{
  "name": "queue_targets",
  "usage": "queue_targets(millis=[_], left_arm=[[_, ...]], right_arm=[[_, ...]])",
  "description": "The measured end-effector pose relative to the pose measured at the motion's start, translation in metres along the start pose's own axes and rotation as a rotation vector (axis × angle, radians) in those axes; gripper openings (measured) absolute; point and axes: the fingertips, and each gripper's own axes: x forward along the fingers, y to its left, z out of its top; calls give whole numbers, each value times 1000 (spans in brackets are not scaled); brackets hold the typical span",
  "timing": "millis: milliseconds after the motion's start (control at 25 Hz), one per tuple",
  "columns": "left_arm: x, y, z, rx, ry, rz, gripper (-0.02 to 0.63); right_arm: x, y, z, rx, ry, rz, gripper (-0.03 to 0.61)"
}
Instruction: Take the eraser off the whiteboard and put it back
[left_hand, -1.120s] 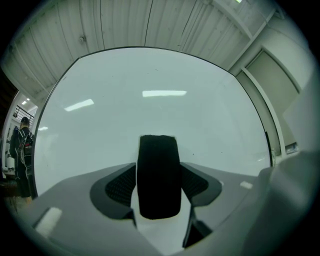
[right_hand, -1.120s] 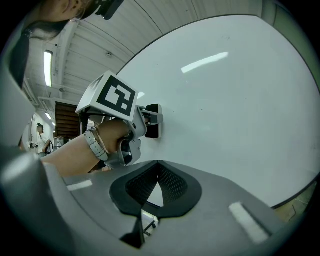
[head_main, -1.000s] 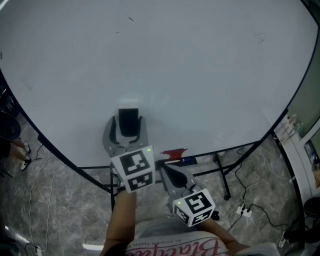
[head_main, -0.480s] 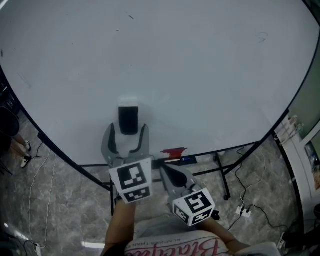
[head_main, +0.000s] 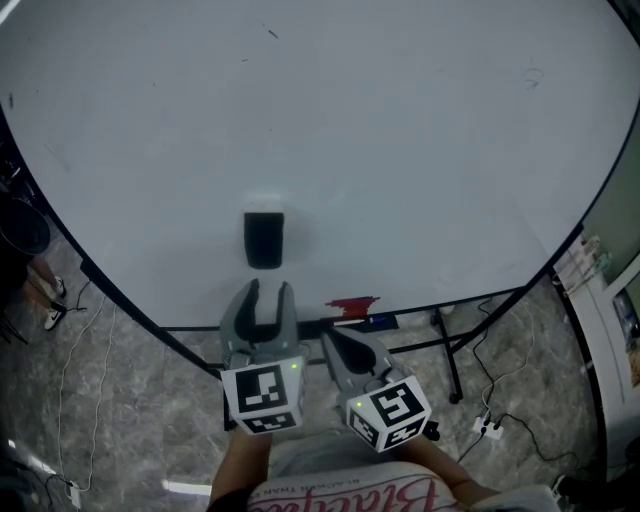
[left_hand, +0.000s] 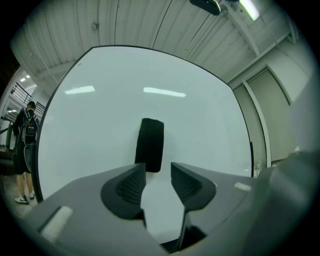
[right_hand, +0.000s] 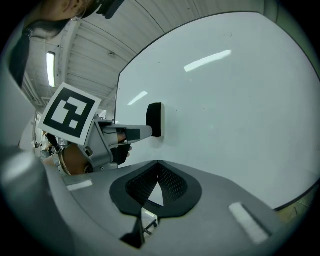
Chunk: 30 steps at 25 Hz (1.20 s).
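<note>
A black eraser (head_main: 264, 240) sticks upright on the whiteboard (head_main: 400, 150). My left gripper (head_main: 268, 293) has drawn back from it toward the board's lower edge. Its jaws are closing with nothing between them, and a gap still shows. In the left gripper view the eraser (left_hand: 151, 145) stands just beyond the left gripper (left_hand: 157, 168), apart from the fingertips. My right gripper (head_main: 332, 338) hangs below the board's edge, shut and empty. In the right gripper view the right gripper (right_hand: 157, 164) is closed; the eraser (right_hand: 156, 120) and left gripper (right_hand: 131, 134) show to its left.
A red marker (head_main: 350, 303) and a small blue item (head_main: 378, 321) lie on the ledge under the board. The stand's legs (head_main: 445, 350), cables and a power strip (head_main: 490, 423) are on the stone floor. A person (left_hand: 25, 135) stands far left.
My left gripper has pulled back and down from the eraser, which stays stuck to the board. Its jaws first widened, then narrowed. The right gripper has not moved.
</note>
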Motion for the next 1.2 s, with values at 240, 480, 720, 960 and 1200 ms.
queue_targets(millis=[240, 480, 720, 960, 1200], left_arm=[[-12, -3, -27, -39, 58, -37, 3], [-21, -7, -44, -113, 74, -108, 0], [-31, -14, -61, -161, 81, -152, 0], [-37, -24, -68, -162, 85, -181, 0], [-40, -24, -68, -162, 86, -186, 0]], right_arm=[[2, 2, -1, 3, -2, 2, 2], [1, 2, 0, 4, -19, -23, 2], [2, 7, -2, -69, -4, -25, 0], [4, 13, -4, -118, -5, -20, -2], [3, 11, -4, -106, -2, -55, -2]])
